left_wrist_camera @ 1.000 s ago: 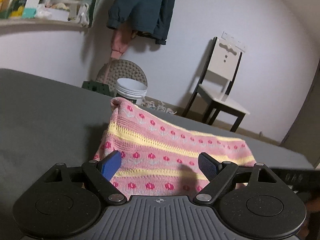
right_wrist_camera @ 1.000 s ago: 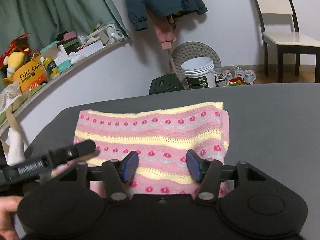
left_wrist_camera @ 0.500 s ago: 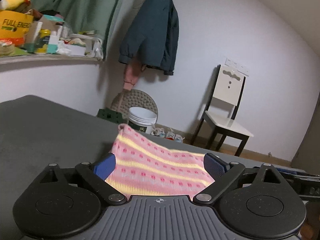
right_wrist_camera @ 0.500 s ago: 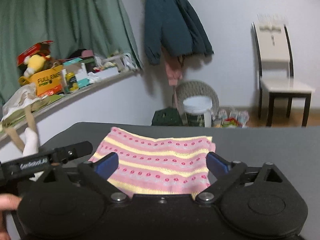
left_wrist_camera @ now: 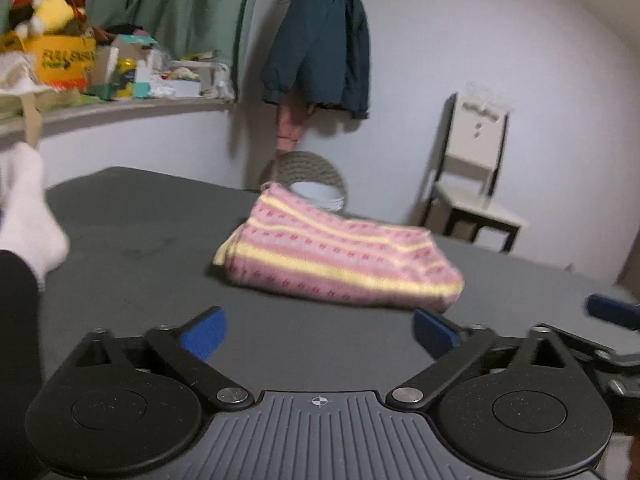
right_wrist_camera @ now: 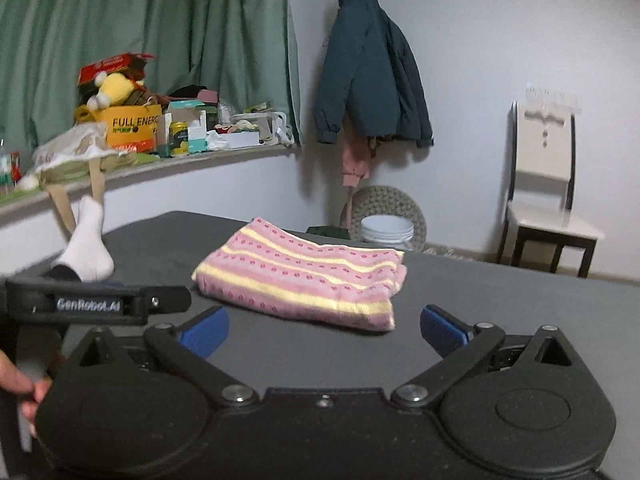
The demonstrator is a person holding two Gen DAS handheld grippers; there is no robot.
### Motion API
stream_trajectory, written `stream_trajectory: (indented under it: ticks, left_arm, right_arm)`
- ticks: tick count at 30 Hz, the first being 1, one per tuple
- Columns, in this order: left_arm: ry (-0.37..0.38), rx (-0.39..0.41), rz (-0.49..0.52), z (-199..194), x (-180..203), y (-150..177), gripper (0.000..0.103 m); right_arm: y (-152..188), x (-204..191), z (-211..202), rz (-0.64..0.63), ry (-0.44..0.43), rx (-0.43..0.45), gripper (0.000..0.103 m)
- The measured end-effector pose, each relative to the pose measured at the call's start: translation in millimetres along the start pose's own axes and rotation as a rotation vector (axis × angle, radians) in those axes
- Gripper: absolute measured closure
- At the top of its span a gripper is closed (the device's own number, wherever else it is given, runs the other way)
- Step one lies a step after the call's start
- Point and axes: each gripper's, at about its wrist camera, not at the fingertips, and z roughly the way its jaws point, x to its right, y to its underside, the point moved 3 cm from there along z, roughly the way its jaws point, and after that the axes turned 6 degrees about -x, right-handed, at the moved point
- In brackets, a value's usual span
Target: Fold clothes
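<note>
Left gripper (left_wrist_camera: 318, 334) jaws spread wide, nothing between the blue pads, nothing touched; it sits at the bottom of the left wrist frame over bare grey table (left_wrist_camera: 132, 240). Right gripper (right_wrist_camera: 324, 330) same: wide, empty, low centre of the right wrist frame. Folded sweater (right_wrist_camera: 304, 276), pink knit with yellow stripes and small red motifs, lies flat on the table at frame centre in both views, beyond the fingertips and apart from both grippers. In the right wrist view the left gripper's body juts in from the left edge, white lettering reads "GenRobot.AI"; fingers (right_wrist_camera: 24, 388) of a hand show lower left under it. A foot in a white sock (right_wrist_camera: 86, 246) rests at the table's left edge. Shelf (right_wrist_camera: 168, 162) at upper left carries clutter: yellow box (right_wrist_camera: 132, 128) printed "FULL ENERG…", rest cut off; yellow can beside it, text too small to read. Dark jacket (right_wrist_camera: 372, 88) hangs on the wall at upper centre, white chair (right_wrist_camera: 544, 184) at right.
</note>
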Motion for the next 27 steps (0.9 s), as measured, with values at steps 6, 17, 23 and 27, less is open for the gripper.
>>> stream_trajectory:
  ticks: [6,17,23,27]
  left_arm:
    - [-0.082,-0.072,0.058,3,18,13,0.000]
    - [-0.380,-0.184,0.077,28,30,4,0.000]
    - [-0.447,-0.112,0.204,18,49,0,0.000]
    - [-0.338,-0.074,0.106,6,42,-2,0.000]
  right_arm:
    - [25,3,-5,-0.005,0.012,-0.048,0.000]
    - [41,12,6,0.033,0.051,-0.094,0.000]
    - [33,-1,5,-0.051,0.164,-0.057,0.000]
    - [37,-9,-4,-0.095,0.175,0.029,0.000]
